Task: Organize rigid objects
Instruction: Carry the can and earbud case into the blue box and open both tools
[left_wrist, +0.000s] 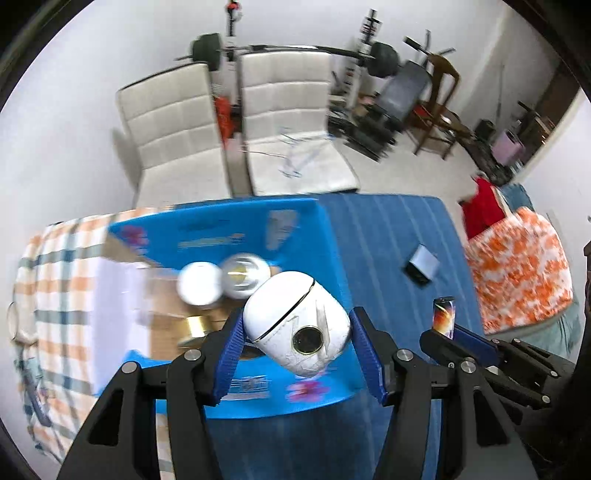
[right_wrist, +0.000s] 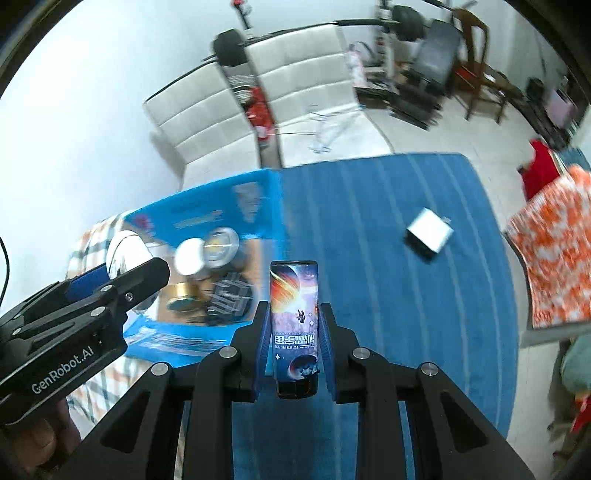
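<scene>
My left gripper is shut on a white egg-shaped case with a dark round spot, held above an open blue box. Inside the box lie a white round lid, a silver tin and a gold cylinder. My right gripper is shut on an upright space-print tube, over the blue mat just right of the box. The right wrist view shows the left gripper with the white case at the left. The left wrist view shows the right gripper and the tube.
A small white and black box lies on the mat at the far right. A checked cloth lies left of the blue box and an orange patterned cloth is at the right. Two white chairs stand beyond the table.
</scene>
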